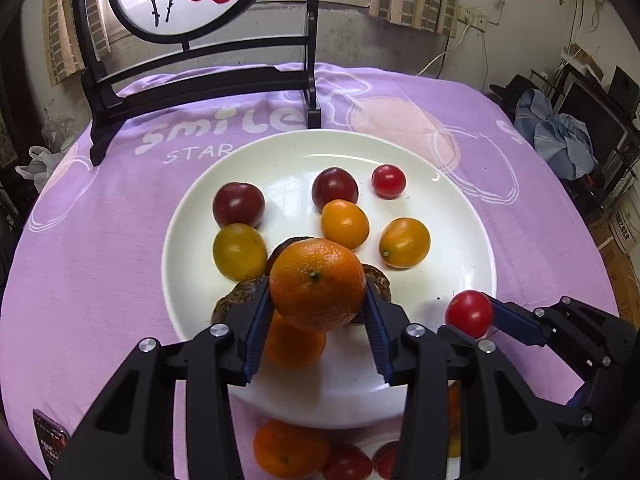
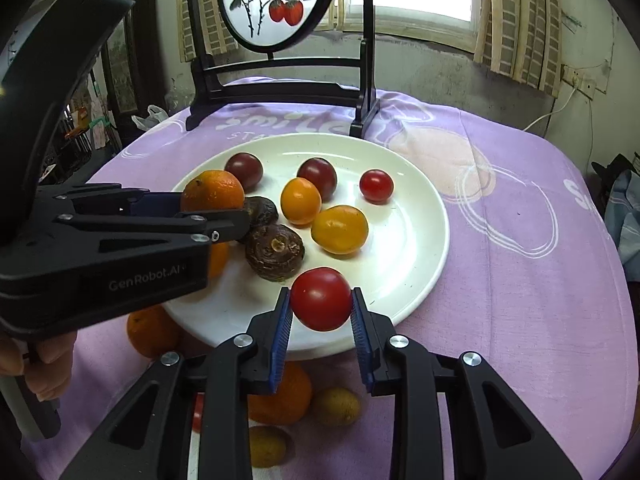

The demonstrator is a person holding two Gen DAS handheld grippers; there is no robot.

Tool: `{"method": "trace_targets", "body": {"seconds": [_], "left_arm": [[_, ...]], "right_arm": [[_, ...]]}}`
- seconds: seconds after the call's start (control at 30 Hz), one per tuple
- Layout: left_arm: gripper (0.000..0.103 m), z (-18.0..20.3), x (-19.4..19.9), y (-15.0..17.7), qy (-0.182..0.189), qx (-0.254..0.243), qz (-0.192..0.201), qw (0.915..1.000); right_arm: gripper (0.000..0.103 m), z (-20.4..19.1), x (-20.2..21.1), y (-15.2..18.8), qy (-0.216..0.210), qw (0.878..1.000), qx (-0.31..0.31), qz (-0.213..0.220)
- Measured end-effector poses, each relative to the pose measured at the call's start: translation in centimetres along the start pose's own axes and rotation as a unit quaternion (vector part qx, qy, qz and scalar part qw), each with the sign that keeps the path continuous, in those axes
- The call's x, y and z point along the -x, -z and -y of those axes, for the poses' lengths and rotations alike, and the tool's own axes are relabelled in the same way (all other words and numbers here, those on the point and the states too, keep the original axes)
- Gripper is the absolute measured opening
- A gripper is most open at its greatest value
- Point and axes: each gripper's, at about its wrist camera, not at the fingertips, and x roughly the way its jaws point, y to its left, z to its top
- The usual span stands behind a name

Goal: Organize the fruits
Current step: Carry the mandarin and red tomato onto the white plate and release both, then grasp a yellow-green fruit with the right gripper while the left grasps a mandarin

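A white plate (image 1: 460,240) (image 2: 408,240) on the purple cloth holds two dark red tomatoes (image 1: 239,205), a small red tomato (image 1: 388,181), several yellow-orange fruits (image 1: 405,243) and brown chestnut-like pieces (image 2: 274,251). My left gripper (image 1: 316,288) (image 2: 208,206) is shut on an orange mandarin (image 1: 318,284) (image 2: 212,190), held above the plate's near left part. My right gripper (image 2: 320,300) (image 1: 470,320) is shut on a red cherry tomato (image 2: 321,299) (image 1: 469,314) over the plate's near rim. Another mandarin (image 1: 294,344) lies on the plate under the left gripper.
Loose fruit lies on the cloth in front of the plate: mandarins (image 2: 152,332) (image 2: 280,396), yellowish fruits (image 2: 336,406) and red tomatoes (image 1: 346,462). A black stand with a round painted screen (image 2: 280,64) rises behind the plate. A dark packet (image 1: 50,440) sits near left. A hand (image 2: 36,364) grips the left tool.
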Motion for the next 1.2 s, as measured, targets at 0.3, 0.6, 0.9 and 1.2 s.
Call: {"method": "trace_targets", "body": {"seconds": [0.3, 0.6, 0.9, 1.2], "left_arm": [[0.068, 0.1, 3.8, 1.8, 0.002, -0.009, 0.039, 0.9992], [0.079, -0.3, 7.2, 7.4, 0.015, 0.009, 0.049, 0.9987], [0.08, -0.6, 7.1, 13.8, 0.023, 0.011, 0.018, 0.9995], [0.08, -1.1, 7.1, 15.1, 0.035, 0.013, 0.022, 0.9991]], "right_arm": [[0.047, 0.4, 2.5, 1.8, -0.01, 1.0, -0.015, 0.014], [0.049, 0.6, 5.3, 5.8, -0.017, 1.0, -0.022, 0.013], [0.049, -1.0, 6.4, 9.6, -0.015, 1.0, 0.001, -0.011], [0.049, -2.7, 5.2, 9.9, 0.001, 0.999, 0.029, -0.031]]}}
